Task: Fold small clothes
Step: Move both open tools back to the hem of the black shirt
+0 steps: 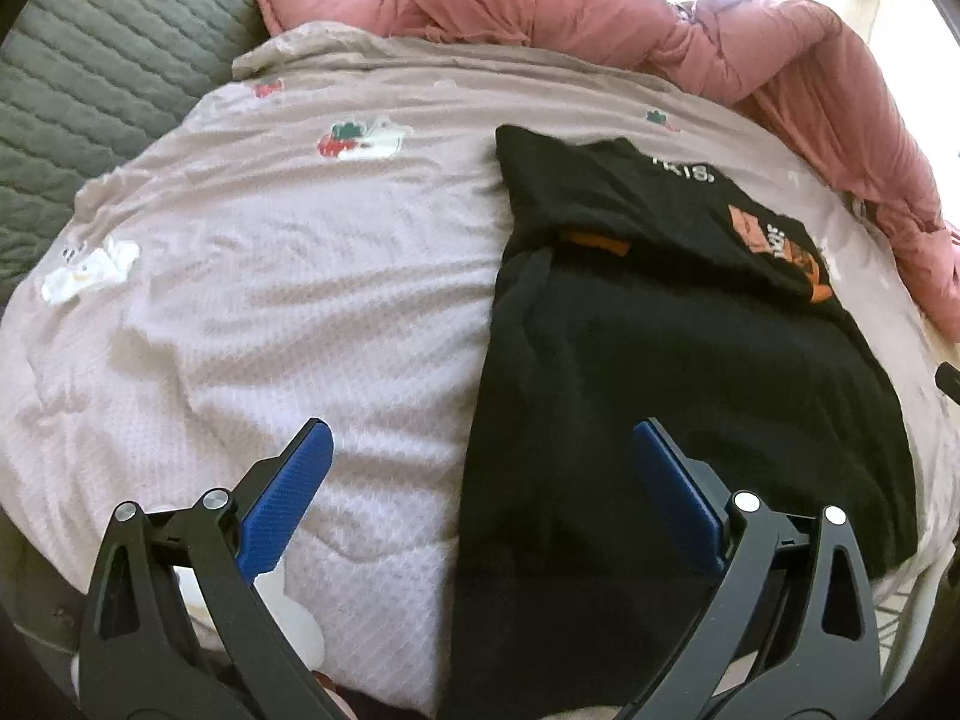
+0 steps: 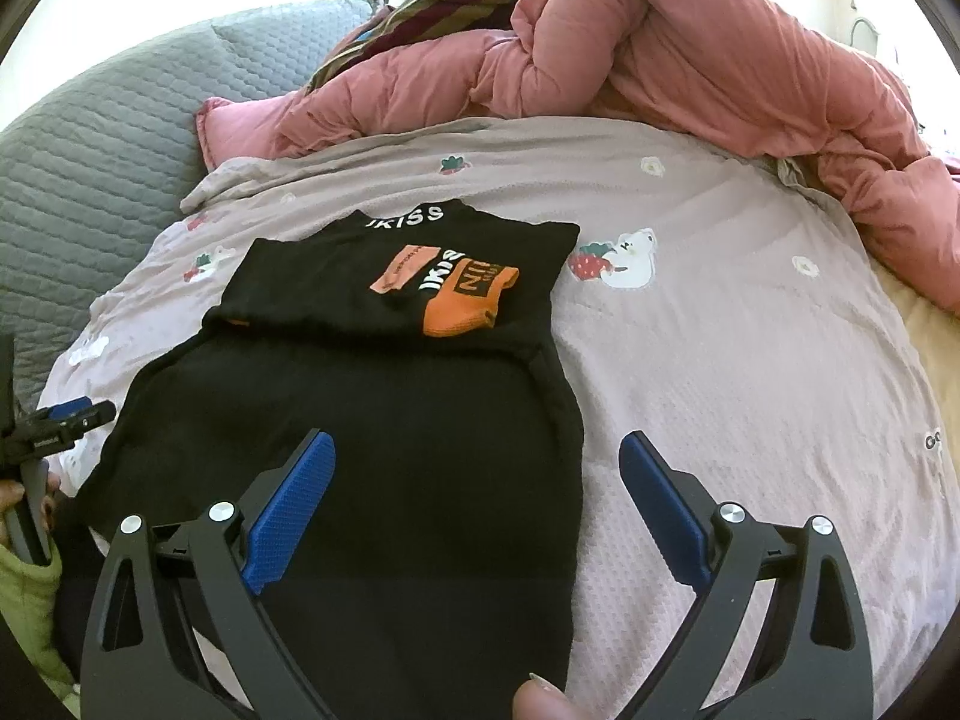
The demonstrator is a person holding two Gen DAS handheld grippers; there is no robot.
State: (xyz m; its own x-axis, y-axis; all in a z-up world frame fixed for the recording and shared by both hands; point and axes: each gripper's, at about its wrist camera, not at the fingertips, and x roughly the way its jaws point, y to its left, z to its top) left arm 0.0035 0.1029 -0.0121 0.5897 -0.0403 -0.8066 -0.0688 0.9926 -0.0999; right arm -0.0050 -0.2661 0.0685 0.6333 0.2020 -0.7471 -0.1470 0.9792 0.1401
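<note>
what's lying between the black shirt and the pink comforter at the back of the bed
Only the mauve bedspread, with its strawberry print and small flower motifs. Nothing else lies between the black shirt and the pink comforter; the right wrist view shows it best.

A home bedroom: a bed with a strawberry-print sheet point(image 2: 690, 360), rumpled pink duvet point(image 2: 690, 60) and grey quilted cover point(image 2: 90, 180).
</note>
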